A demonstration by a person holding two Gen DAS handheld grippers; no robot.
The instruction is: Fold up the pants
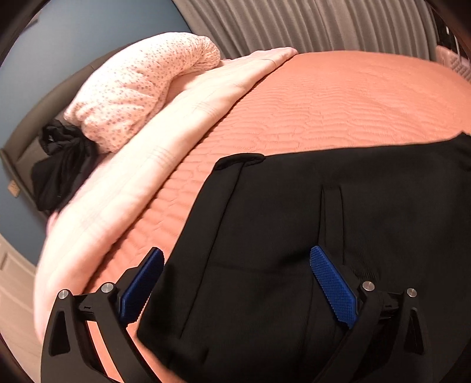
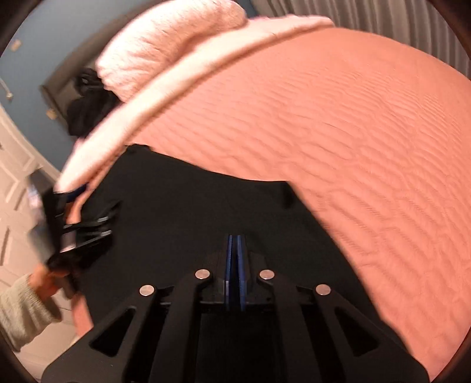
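Note:
Black pants (image 1: 382,206) lie spread flat on an orange quilted bedspread (image 1: 323,103). My left gripper (image 1: 235,250) hovers over their left part, open wide, with one blue pad (image 1: 332,288) above the cloth and the other past the pants' left edge; nothing is gripped. In the right wrist view my right gripper (image 2: 235,237) is shut, its blue pads pressed together low over the pants (image 2: 176,206). Whether cloth is pinched between them I cannot tell. The left gripper (image 2: 79,224) shows there too, blurred, held by a hand in a knit sleeve (image 2: 26,303).
A folded pale pink blanket (image 1: 176,132) runs along the bed's left side, with a floral pillow (image 1: 141,88) and a dark bundle of clothing (image 1: 59,165) behind it. Grey curtains (image 1: 294,23) hang beyond the bed. A white door (image 2: 14,191) stands at the left.

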